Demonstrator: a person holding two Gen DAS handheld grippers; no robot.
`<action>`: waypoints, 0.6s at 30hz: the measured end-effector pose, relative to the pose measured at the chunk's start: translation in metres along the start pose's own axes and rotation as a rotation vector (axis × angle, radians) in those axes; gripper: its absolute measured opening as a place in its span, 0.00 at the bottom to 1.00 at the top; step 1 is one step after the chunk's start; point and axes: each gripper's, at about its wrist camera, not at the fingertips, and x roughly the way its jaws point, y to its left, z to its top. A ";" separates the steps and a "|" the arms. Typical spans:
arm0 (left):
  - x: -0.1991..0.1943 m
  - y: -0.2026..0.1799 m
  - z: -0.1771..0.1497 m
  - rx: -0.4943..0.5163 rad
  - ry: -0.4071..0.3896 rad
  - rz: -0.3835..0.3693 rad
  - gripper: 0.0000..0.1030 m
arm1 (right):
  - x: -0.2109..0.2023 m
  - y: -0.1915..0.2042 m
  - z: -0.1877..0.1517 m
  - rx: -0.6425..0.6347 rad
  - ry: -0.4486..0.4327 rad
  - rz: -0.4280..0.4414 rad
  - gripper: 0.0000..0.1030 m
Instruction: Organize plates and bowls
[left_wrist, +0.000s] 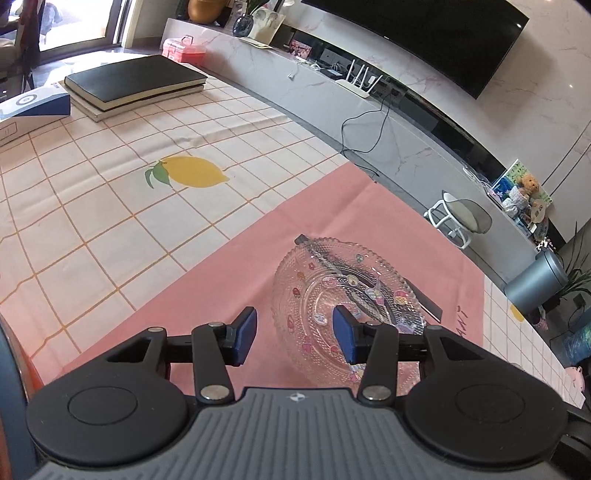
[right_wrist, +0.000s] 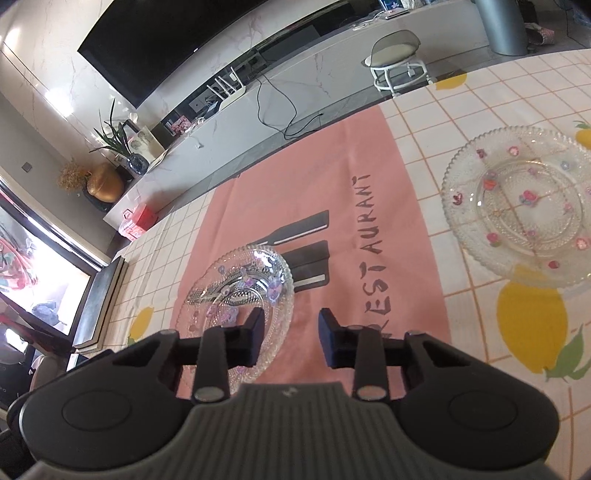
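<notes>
- I count one small glass dish (right_wrist: 240, 291) on the pink mat (right_wrist: 295, 177).
- One larger glass plate (right_wrist: 517, 206) on the checked cloth (left_wrist: 110, 221).
- Two stacked books (left_wrist: 136, 83).
- One white stool (right_wrist: 397, 62).
- Two grippers, left (left_wrist: 294, 338) and right (right_wrist: 290, 336).

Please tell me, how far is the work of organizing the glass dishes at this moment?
Done: nothing looks stacked yet. The small glass dish lies alone on the pink cloth, and the large glass plate lies apart on the checked tablecloth. In hand: nothing; the left gripper and right gripper are open beside the small dish's rim. Left: grasping the dishes and putting them together.
</notes>
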 end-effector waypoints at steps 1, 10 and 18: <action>0.003 0.001 0.000 -0.004 0.002 0.002 0.51 | 0.005 -0.001 0.001 0.005 0.008 0.002 0.32; 0.019 0.001 0.000 0.003 -0.004 0.012 0.50 | 0.029 -0.001 0.002 0.026 0.041 0.027 0.32; 0.026 0.002 0.002 0.016 -0.017 -0.013 0.30 | 0.038 -0.002 0.003 0.049 0.055 0.059 0.17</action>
